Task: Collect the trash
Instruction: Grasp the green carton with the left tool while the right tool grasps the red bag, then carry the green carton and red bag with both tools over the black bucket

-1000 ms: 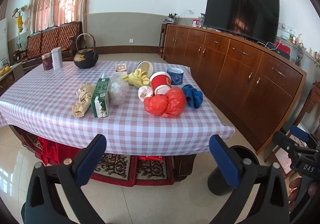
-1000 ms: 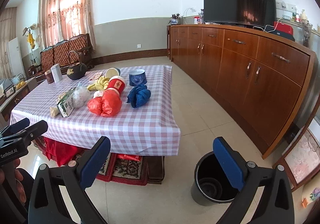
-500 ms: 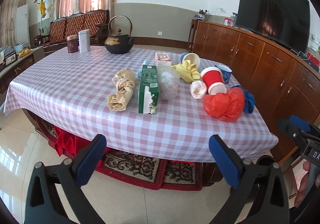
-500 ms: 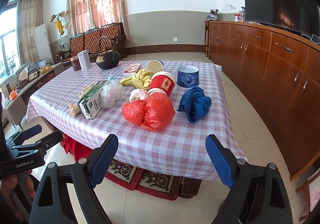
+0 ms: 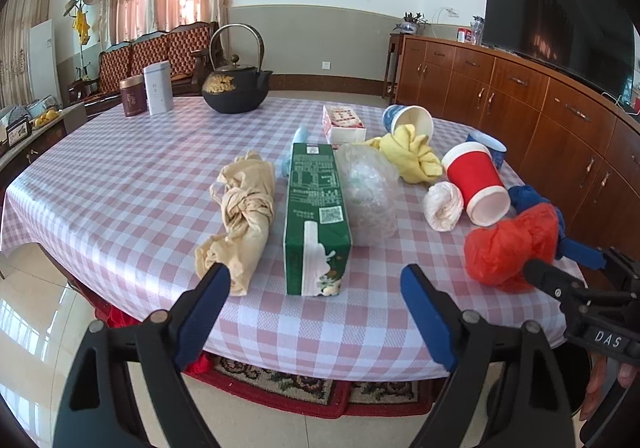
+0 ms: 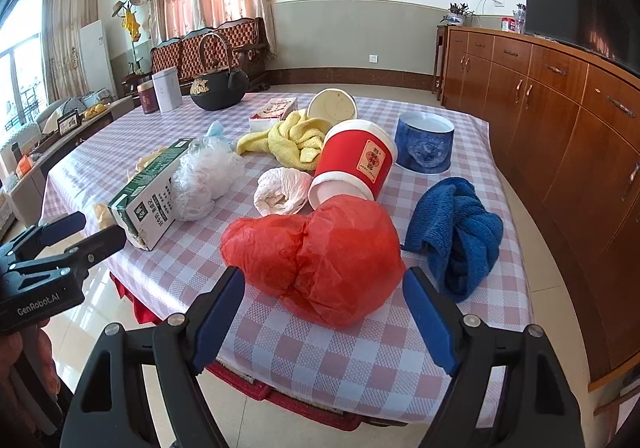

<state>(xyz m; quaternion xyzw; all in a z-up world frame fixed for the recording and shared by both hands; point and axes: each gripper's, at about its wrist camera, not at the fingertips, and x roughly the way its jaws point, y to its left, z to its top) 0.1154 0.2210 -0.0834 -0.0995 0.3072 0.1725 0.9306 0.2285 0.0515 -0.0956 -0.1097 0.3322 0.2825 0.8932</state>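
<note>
Tablecloth [image 5: 120,183]: pink-white check, slight sheen, wipeable look
Green carton [image 5: 316,207]: printed card, semi-gloss
Red bag [image 6: 320,256]: thin crinkled plastic, translucent
Clear bag [image 5: 370,191]: wrinkled plastic film
Blue towel [image 6: 456,232]: looped terry cloth, matt
Red cup [image 6: 356,163]: smooth paper
Teapot [image 5: 234,87]: dark matt cast metal
Sideboard [image 6: 560,107]: polished wood
Floor [image 5: 32,312]: glossy tile

- A table [image 5: 120,183] in pink check cloth is bearing a green carton [image 5: 316,215], red bag [image 6: 320,256], blue towel [image 6: 456,232]
- A kettle [image 5: 234,87] is sitting far back
</note>
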